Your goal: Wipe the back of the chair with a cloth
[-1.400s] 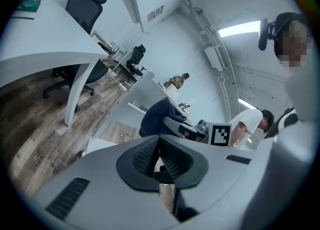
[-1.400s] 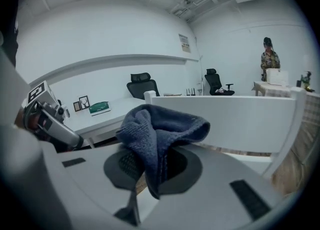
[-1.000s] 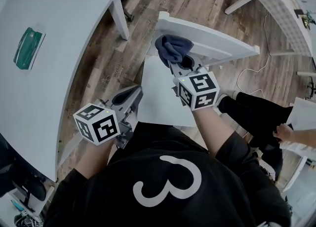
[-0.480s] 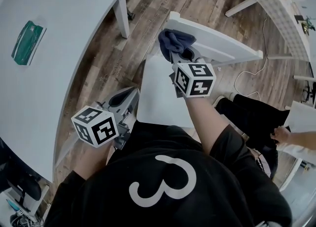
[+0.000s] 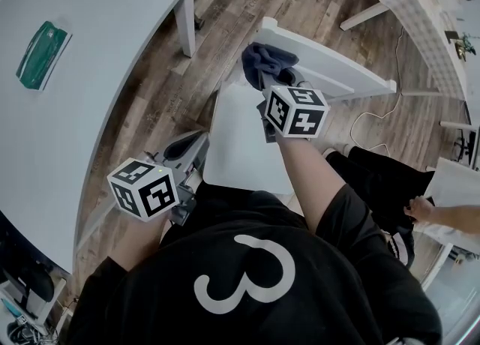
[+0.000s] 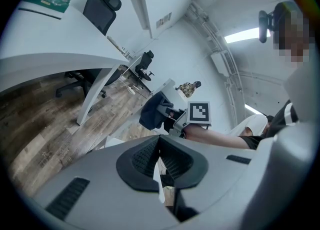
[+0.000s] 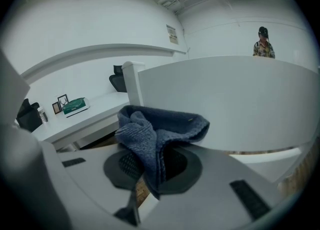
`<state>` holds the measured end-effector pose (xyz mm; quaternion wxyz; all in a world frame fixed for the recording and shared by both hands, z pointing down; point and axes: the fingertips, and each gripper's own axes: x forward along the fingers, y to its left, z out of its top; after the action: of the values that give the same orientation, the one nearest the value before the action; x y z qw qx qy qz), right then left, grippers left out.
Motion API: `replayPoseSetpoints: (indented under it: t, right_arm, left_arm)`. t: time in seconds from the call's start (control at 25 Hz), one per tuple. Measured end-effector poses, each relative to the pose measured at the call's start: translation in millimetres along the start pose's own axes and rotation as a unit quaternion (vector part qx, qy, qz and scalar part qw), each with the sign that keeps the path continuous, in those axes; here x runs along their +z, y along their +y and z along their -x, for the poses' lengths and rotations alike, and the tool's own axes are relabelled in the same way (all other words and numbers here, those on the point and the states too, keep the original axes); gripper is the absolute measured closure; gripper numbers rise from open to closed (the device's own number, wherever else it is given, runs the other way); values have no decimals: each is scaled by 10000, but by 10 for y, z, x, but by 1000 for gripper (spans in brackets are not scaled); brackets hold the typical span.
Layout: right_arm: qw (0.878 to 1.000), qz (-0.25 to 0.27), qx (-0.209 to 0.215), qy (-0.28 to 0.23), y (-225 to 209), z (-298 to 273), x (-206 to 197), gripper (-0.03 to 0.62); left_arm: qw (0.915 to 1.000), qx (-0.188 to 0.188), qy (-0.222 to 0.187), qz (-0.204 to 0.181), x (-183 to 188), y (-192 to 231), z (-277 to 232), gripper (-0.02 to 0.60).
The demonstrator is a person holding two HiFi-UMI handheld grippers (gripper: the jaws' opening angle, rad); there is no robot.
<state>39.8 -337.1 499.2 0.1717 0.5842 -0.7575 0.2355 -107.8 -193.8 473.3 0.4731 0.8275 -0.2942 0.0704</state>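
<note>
**Head view.** The right gripper [image 5: 264, 85], reached forward, is clenched on a dark blue cloth [image 5: 262, 60]. The cloth bunches just ahead of its jaws, at the left end of the white chair back [image 5: 337, 62]. The left gripper [image 5: 195, 147] hangs well behind it, beside the seat [image 5: 240, 141].

**Left gripper view.** The jaws are together with nothing between them.

**Right gripper view.** The cloth is pinched between the pads, and its fold lies against the panel directly ahead.

**Advice.** Hold the grip firm, press the fold flat, and sweep rightward along the panel in overlapping passes.
</note>
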Motion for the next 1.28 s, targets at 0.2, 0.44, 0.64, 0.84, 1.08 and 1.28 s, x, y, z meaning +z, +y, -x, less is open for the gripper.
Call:
replayPoseSetpoints:
  t: [0.2,0.44,0.64,0.84,1.08,1.28]
  right_arm:
    - [9999,-78,40,-50,3,3,-7,542]
    - [9994,-338,21,-118,-113,66,-36,542]
    - [9991,-391,-104,-155,-332,207,-75,542]
    - [9982,-494,-287,-171,-620,352,-151,542]
    - [9967,-593,-500,-221,-975,567,-216,542]
    - [9950,-701,-668,-261,-1302,746,-277,542]
  left_arm:
    - [10000,45,38,-32,-23,-3,41,568]
    - [9996,122,135,-196,-70,-72,9,568]
    - [9995,111,192,-232,-140,-179,-63,568]
    - [9990,98,311,-310,-213,-302,-140,568]
    - [9980,123,460,-405,-300,-442,-237,568]
    - [9971,134,589,-465,-404,-589,-372,568]
